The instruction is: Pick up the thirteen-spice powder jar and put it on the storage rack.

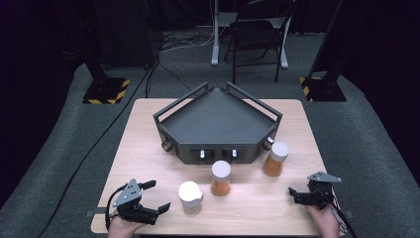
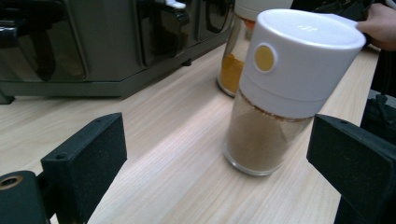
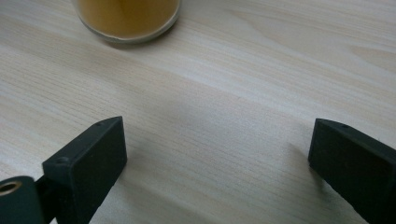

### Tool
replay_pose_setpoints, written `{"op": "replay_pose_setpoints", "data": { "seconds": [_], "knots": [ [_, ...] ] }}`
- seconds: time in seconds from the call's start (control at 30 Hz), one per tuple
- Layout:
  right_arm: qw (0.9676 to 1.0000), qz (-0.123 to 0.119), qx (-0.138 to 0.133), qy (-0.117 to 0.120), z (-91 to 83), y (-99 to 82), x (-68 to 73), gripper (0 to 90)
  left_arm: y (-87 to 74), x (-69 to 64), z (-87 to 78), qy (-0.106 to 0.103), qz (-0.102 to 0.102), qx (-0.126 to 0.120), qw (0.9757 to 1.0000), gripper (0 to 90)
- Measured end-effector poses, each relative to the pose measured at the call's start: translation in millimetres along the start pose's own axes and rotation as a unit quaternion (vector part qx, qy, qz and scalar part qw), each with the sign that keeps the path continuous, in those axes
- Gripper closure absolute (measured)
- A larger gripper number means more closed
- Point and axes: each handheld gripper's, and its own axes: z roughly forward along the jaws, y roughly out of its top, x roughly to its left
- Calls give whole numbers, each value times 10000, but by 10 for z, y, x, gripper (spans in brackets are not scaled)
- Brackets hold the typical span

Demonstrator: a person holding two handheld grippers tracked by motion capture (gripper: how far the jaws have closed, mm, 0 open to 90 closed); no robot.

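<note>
We see three spice jars standing upright on the tabletop, each clear glass with a white cap. The nearest jar holds pale brown powder and has a yellow dot on its cap. The middle jar holds orange powder, just behind and beside it. The far jar stands close to the dark rack.

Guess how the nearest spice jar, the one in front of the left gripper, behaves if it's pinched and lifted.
The spice jar looks like rigid clear glass, so probably stiff but smooth and possibly slippery. It is tall, with a wide white cap on top, so a high push may tip it. Powder fills most of it, so likely moderately heavy for its size.
</note>
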Motion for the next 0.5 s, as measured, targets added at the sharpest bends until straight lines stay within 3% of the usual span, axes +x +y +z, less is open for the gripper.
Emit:
{"op": "replay_pose_setpoints", "data": {
  "seconds": [0.33,0.5],
  "knots": [
    [10000,-1,-1,-1,0,0,0,33,69,-115,144,-345,210,-121,9991,50],
    [10000,0,0,-1,0,0,1,33,102,-204,227,-381,231,-155,9989,55]
  ]
}}
